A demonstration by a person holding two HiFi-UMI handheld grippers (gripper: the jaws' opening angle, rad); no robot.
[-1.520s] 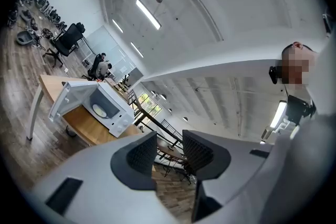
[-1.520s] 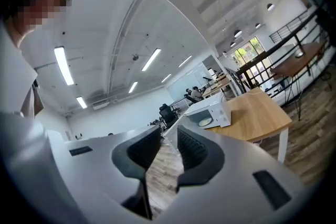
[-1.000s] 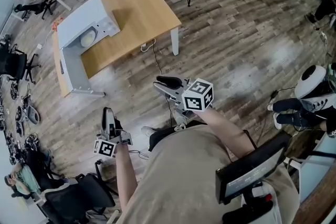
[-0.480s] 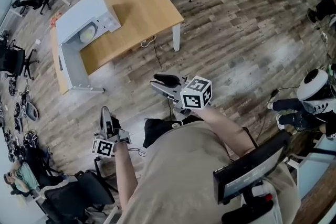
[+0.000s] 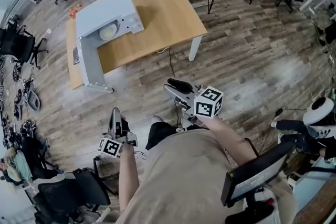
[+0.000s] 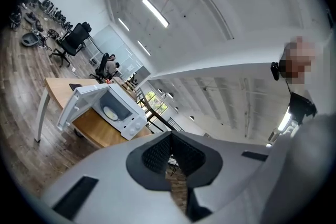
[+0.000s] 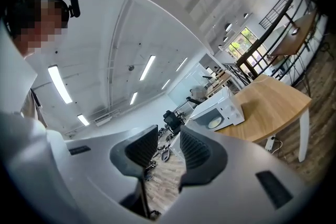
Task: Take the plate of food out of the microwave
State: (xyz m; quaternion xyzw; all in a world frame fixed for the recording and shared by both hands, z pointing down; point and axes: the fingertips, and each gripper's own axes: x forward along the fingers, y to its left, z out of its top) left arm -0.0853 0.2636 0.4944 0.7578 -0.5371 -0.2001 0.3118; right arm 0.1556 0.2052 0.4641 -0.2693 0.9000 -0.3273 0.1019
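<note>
Black-padded left gripper (image 6: 171,139): jaws pressed together, nothing between them. Right gripper (image 7: 169,136): jaws held narrowly apart, nothing carried. Both are pointed level toward eleven o'clock in the head view, judged an approach posture, since the goal lies well apart across plank flooring. White microwave (image 5: 107,18): stood on a light wooden table (image 5: 163,13), door (image 5: 89,68) swung open toward six o'clock, so the cavity is left reachable. Plate of food (image 5: 107,33): seen inside the cavity, not yet withdrawn.
</note>
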